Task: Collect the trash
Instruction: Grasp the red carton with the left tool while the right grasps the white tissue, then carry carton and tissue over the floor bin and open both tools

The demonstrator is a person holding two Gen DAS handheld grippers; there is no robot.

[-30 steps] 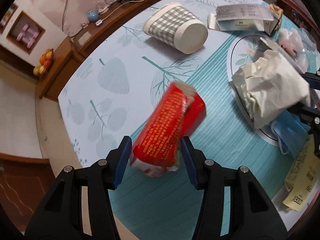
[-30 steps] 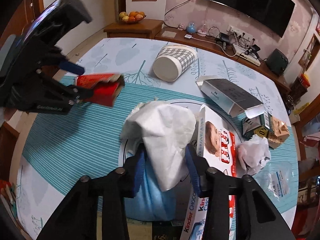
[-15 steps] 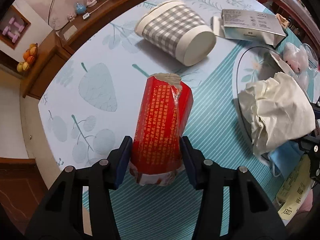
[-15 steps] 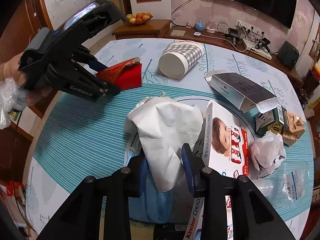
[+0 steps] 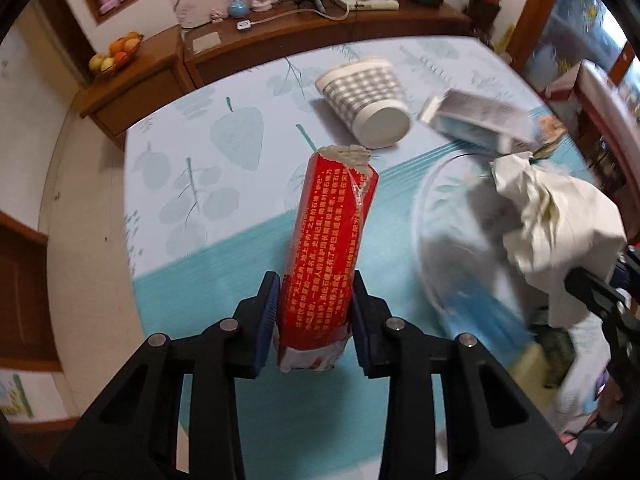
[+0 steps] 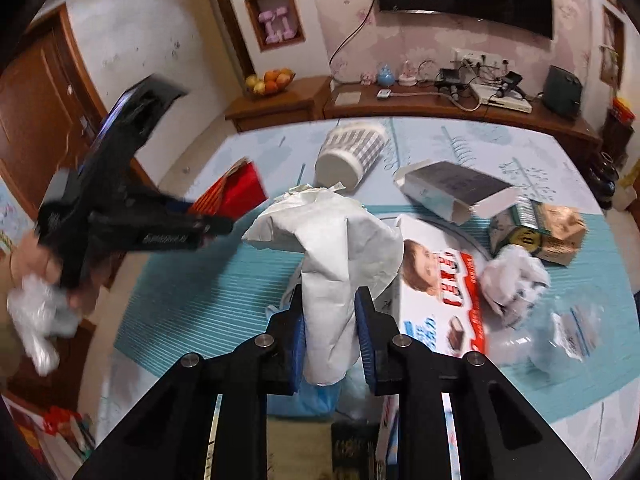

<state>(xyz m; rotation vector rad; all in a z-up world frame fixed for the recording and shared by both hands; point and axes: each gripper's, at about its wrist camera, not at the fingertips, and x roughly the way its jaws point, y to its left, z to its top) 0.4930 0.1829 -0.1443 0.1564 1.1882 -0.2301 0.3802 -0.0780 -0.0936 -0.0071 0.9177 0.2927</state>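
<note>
Left gripper [image 5: 314, 322] angled steeply down over the table [image 5: 224, 280], jaws just narrowed and clamped on the red packet [image 5: 328, 248], lifted clear. Right gripper [image 6: 330, 336], right of the packet, jaws just narrowed, pinches crumpled white paper [image 6: 332, 248]. Checked paper cup [image 5: 366, 102] lies beyond; near edge open.

Cup [image 6: 352, 151] on its side — open box [image 6: 452, 190] right, carton [image 6: 552, 232] perhaps beyond.

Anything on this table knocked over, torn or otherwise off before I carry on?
The checked cup lies on its side. The red packet in the left gripper has a ragged, torn far end. The grey carton lies with an end flap open. The rest is loose trash.
</note>
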